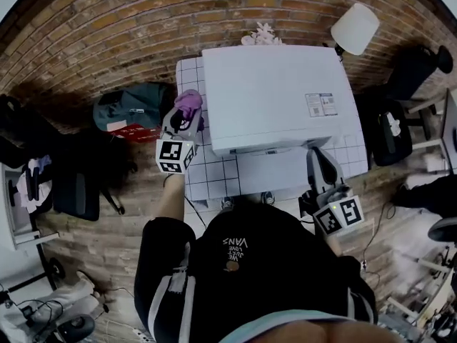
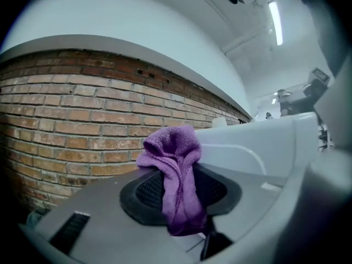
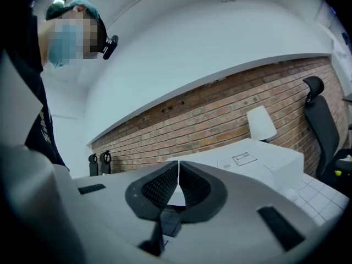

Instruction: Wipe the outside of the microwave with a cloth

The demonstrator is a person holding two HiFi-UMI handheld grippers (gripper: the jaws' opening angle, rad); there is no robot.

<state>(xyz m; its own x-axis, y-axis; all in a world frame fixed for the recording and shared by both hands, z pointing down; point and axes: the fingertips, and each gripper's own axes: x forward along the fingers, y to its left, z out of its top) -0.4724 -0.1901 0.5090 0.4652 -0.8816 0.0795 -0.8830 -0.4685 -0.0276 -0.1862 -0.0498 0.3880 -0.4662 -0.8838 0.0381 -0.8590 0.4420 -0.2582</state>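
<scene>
- The left gripper has its jaws clenched on a crumpled purple terry cloth, which bulges above the pads and hangs down between them.
- The cloth is held just beside the left side wall of the white box-shaped microwave; contact cannot be confirmed.
- The right gripper has its jaws pressed together with nothing between them, and is near the microwave's front right corner.
- The microwave stands on a white tiled table.

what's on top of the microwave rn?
Only a label near the right edge of the microwave top. The purple cloth is in the left tool, beside its left side. Nothing hides the top.
</scene>
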